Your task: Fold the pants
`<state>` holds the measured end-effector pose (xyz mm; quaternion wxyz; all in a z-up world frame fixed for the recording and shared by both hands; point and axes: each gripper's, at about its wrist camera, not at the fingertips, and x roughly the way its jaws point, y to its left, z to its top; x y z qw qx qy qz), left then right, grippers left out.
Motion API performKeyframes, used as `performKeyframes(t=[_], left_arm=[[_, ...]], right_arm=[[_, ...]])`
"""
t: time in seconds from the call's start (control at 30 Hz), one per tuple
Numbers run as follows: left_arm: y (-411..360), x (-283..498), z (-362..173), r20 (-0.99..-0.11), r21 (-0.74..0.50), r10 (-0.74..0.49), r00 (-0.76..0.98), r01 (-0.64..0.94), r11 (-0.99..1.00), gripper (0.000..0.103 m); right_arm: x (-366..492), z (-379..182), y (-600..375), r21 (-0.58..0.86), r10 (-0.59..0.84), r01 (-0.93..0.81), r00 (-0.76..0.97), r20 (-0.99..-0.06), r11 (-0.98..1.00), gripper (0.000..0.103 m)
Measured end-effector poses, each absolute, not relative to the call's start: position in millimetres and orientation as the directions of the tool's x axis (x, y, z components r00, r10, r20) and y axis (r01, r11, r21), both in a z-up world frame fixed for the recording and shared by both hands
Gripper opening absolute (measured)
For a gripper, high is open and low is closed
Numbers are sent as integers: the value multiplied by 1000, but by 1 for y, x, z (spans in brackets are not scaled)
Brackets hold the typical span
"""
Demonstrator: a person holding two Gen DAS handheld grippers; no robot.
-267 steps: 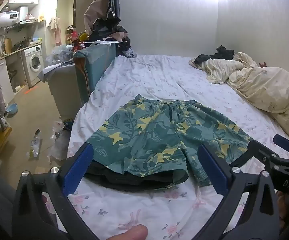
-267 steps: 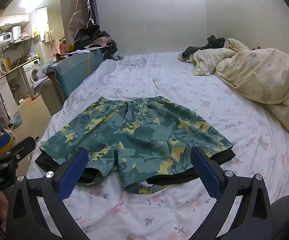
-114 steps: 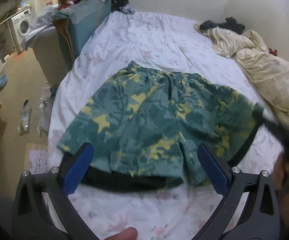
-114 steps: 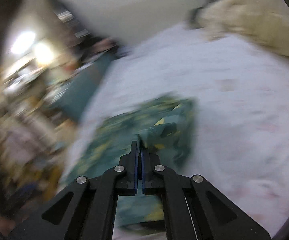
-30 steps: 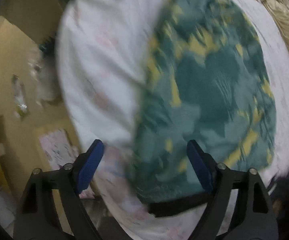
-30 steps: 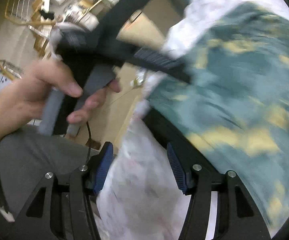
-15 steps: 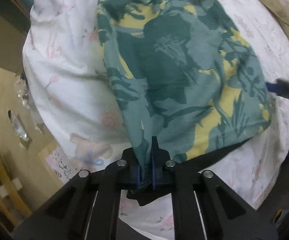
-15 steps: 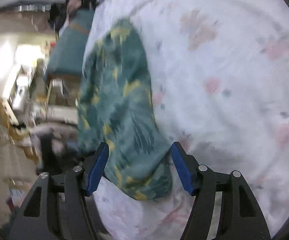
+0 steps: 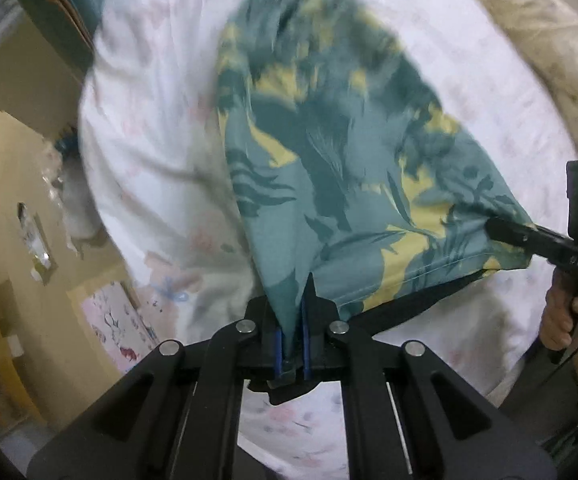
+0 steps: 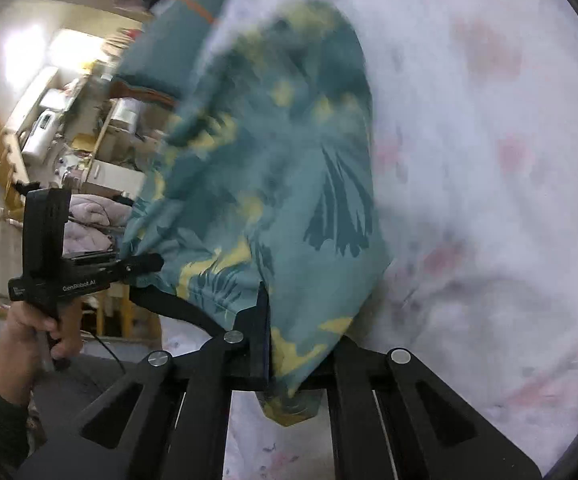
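The green and yellow leaf-print shorts, folded in half lengthwise, are lifted at their hem end over the bed. My left gripper is shut on the left hem corner. My right gripper is shut on the right hem corner and shows at the right of the left wrist view. The shorts hang between the two grippers, their far waistband end on the bed. The left gripper shows at the left of the right wrist view. A black lining edge hangs below the hem.
The bed has a white floral sheet. A cream duvet is bunched at the far right. A teal headboard-like piece and cluttered shelves stand beside the bed. The floor holds litter and a box.
The right gripper has gone from open beside the shorts to shut on the right hem corner. The hem end has risen off the sheet and stretched between both grippers.
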<state>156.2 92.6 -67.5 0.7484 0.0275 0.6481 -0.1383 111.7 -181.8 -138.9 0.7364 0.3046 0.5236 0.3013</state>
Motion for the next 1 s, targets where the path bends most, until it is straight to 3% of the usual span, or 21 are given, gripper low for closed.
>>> performKeyframes(t=[0.17,0.43,0.67,0.8,0.9,1.0], left_arm=[[81,116,-5,-930,-216,-258,261,180,960,5],[52,42,111,-828,-263,-288,482,121,957,6],[36,-6,179,-721,-277,-325,612,176,945,6],[28,14,189,-721,-275,-330,609,184,943,6],[23,48,196,-715,-219,-272,644,162,962,6],[24,70,209,-669,-229,-272,692,157,961,6]], right_arm=[[92,-59,-218,754,779,-239,346,-523,612,5],[29,64,-270,700,785,-390,459,-416,599,5],[-8,150,-293,658,777,-460,539,-327,596,6],[4,167,-300,631,749,-444,553,-365,635,6],[43,174,-294,602,703,-395,553,-447,694,6],[73,184,-292,576,671,-379,578,-465,725,6]])
